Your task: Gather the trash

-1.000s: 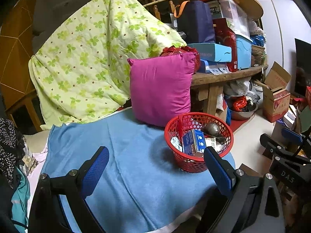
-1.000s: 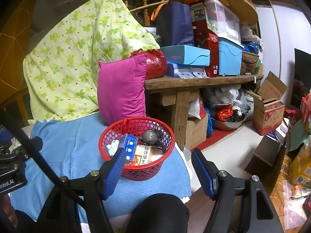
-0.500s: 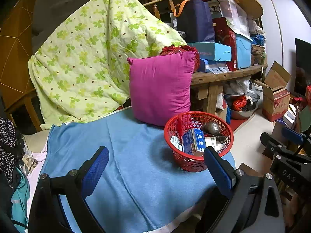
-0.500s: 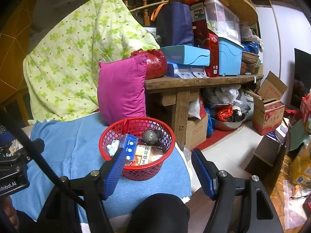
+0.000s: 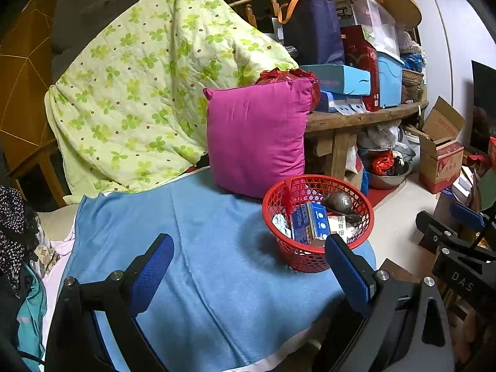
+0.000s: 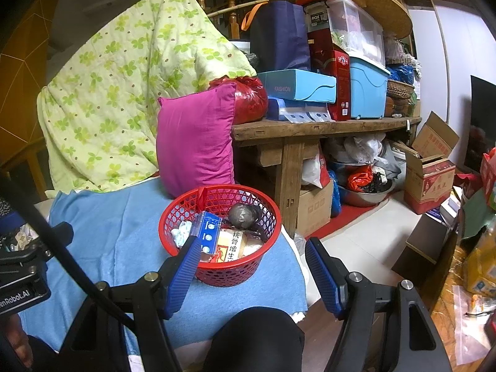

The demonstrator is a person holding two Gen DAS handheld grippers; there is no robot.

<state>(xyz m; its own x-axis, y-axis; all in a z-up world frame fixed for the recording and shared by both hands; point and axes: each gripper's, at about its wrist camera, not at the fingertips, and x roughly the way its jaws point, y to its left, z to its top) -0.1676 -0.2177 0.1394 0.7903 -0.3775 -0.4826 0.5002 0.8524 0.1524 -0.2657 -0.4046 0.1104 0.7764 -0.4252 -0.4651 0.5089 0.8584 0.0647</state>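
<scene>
- Red basket [image 6: 220,232] sits on blue blanket [image 5: 198,248], holds trash: blue box [image 6: 208,235], grey ball [image 6: 241,215], crumpled tissue [image 6: 181,235].
- Pink pillow [image 5: 257,136] just behind basket, upright.
- Left gripper [image 5: 248,266] apart, empty, near basket.
- Right gripper [image 6: 252,274] apart, empty, near the basket's front.
- Wooden bench [image 6: 310,127] loaded with boxes.
</scene>
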